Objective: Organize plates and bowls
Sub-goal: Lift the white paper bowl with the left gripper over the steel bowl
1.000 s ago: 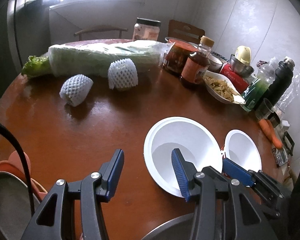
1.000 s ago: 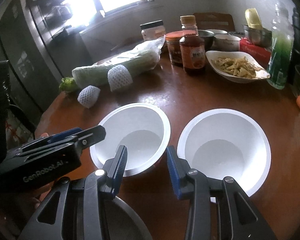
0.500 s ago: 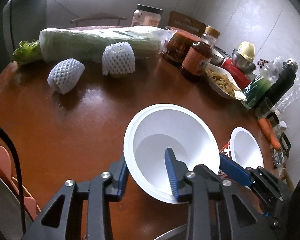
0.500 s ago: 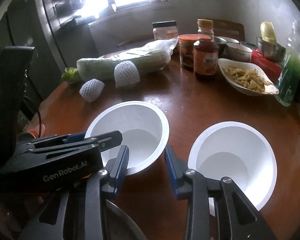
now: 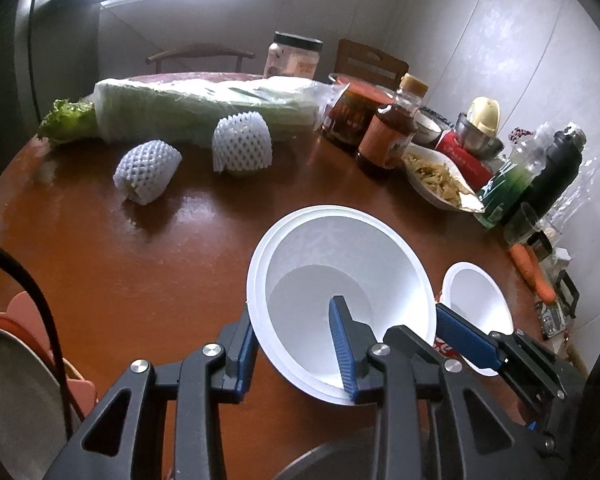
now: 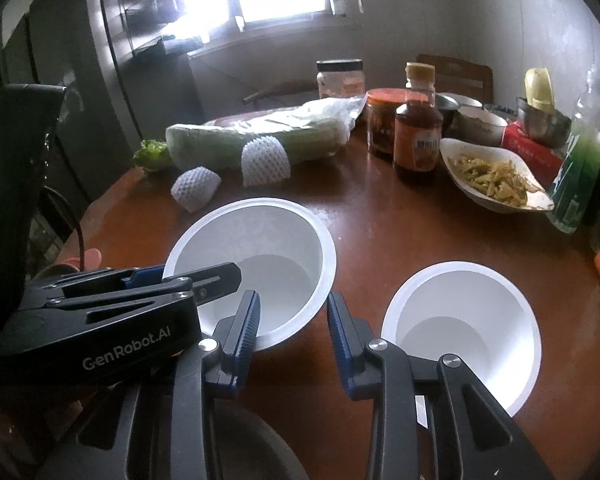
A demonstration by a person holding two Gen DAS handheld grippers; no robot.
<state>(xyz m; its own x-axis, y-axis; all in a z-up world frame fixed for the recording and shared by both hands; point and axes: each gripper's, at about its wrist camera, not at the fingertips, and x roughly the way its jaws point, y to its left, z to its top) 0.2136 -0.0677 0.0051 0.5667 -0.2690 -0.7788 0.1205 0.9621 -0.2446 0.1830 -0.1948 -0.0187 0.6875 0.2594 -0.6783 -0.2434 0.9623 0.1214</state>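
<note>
Left wrist view. The left gripper (image 5: 296, 344) straddles the near wall of a white disposable bowl (image 5: 340, 276): one blue pad sits outside the rim, the other inside the cavity. Whether the pads already pinch the wall cannot be told; the jaws stand narrowly apart around it. A doubled rim line suggests two nested bowls, not certain. This bowl sits toward the near edge of the brown worktop (image 5: 140, 264). A second white bowl (image 5: 476, 300) lies just beside it, toward the right edge, partly behind the right gripper (image 5: 464, 340), whose blue tip shows between the two bowls. Orange plates (image 5: 16, 312) and a grey dish sit at the near left corner.

Right wrist view. The right gripper's jaws are apart and hold nothing; they hover over bare worktop between the two bowls, the second bowl directly right of them and nearer to this hand. The left tool's body reads "GenRobot.AI". The sauce bottle (image 6: 418, 136) at the far side carries a label too blurred to read.

Judgement: the coming move turns on the first bowl going right and over the second to nest; bowls are round, so no long axis matters.
</note>
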